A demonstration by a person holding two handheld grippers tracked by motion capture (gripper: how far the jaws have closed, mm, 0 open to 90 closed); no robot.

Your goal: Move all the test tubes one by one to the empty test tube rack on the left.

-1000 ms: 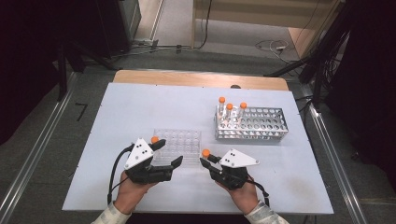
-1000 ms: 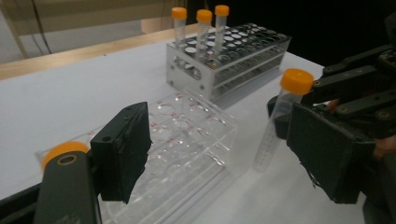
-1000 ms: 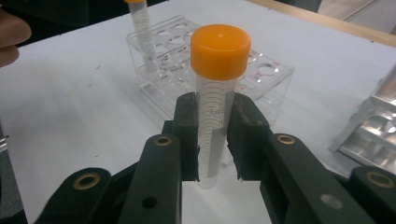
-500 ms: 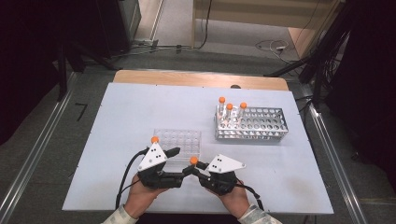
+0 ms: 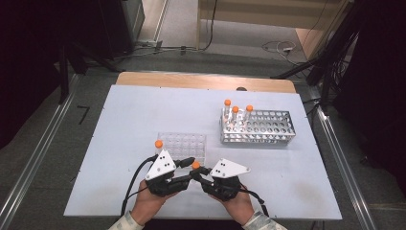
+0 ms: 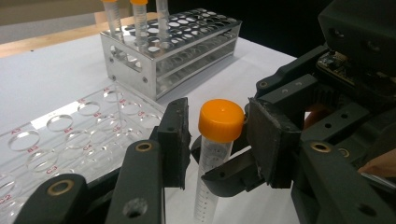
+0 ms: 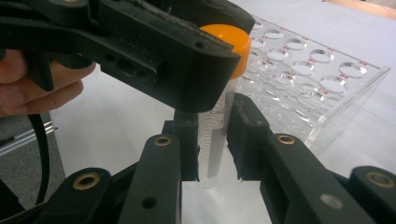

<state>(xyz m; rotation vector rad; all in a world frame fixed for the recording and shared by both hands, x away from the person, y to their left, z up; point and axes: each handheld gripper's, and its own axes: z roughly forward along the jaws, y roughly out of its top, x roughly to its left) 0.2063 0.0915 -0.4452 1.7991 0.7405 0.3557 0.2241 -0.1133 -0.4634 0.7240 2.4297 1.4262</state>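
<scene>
Tube (image 6: 218, 149): upright, cap between left gripper (image 6: 219, 135) pads.
Left jaws: just closing, not yet pressing.
Right gripper (image 7: 212, 140): pinched tube body below.

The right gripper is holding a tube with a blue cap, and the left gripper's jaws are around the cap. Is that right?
Not quite: the cap is orange, not blue, as the left gripper view shows. The right gripper does hold the tube by its clear body, and the left gripper has just been closing, with the cap between its jaws.
</scene>
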